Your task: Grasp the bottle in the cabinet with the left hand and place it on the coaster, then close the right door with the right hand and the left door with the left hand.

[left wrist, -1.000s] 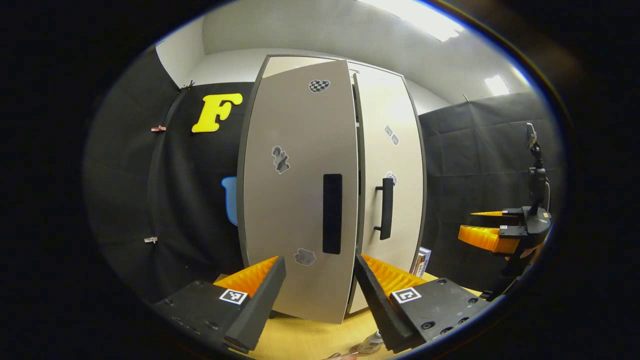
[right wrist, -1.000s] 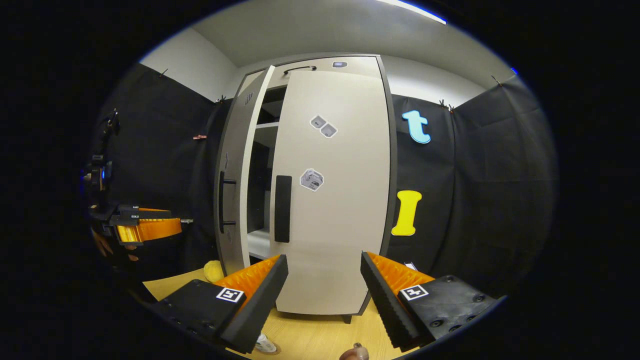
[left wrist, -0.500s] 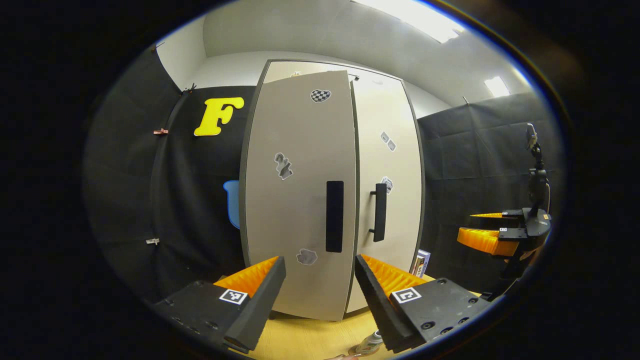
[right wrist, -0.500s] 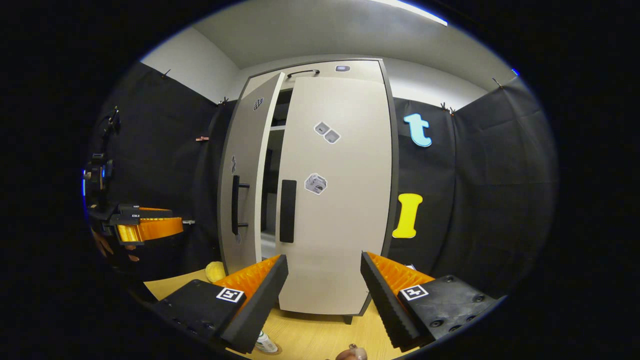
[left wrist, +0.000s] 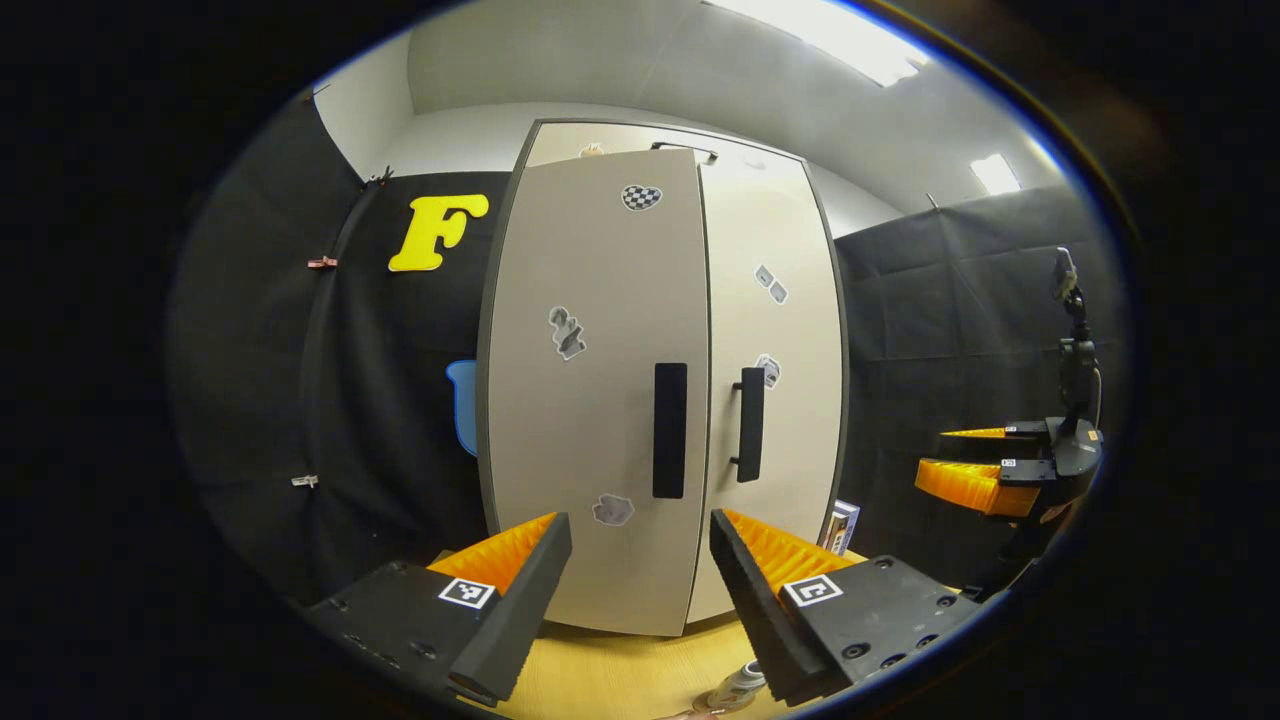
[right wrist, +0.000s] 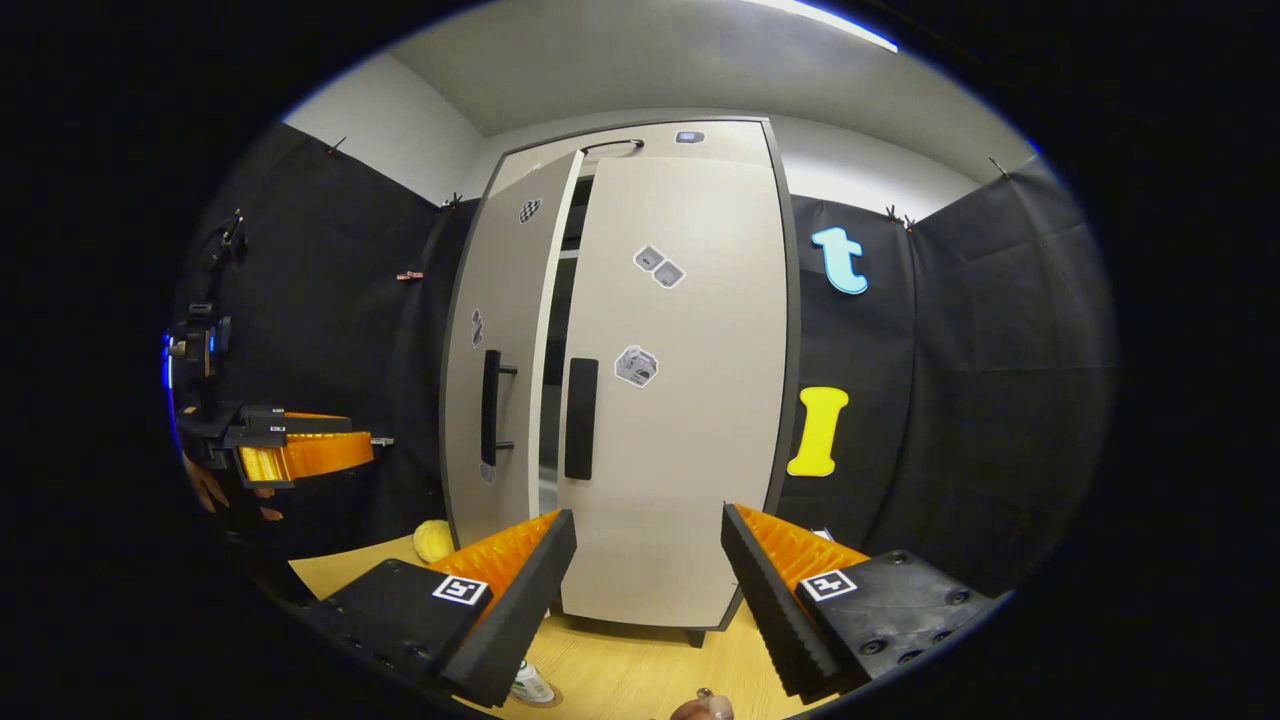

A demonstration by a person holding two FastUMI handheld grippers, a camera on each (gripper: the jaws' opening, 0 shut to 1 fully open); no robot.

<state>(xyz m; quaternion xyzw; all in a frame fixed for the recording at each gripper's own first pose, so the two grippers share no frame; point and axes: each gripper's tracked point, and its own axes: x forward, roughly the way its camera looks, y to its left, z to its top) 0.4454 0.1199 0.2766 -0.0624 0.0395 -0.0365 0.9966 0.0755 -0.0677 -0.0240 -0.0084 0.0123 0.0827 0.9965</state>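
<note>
The tall beige cabinet stands ahead on the wooden table. Its left door is almost shut; in the right gripper view the left door leaves a narrow dark gap beside the right door, which lies flush. The bottle stands low on the table, seen also as the bottle on a round coaster. My left gripper is open and empty, back from the doors. My right gripper is open and empty too. Each shows in the other's view: left gripper, right gripper.
Black bar handles sit on the left door and the right door. A yellow soft object lies left of the cabinet's foot, a small box at its right. The wooden table runs in front.
The left door has swung steadily toward shut, and the gap onto the shelves has narrowed to a slit. Both grippers have barely moved and stay open.
</note>
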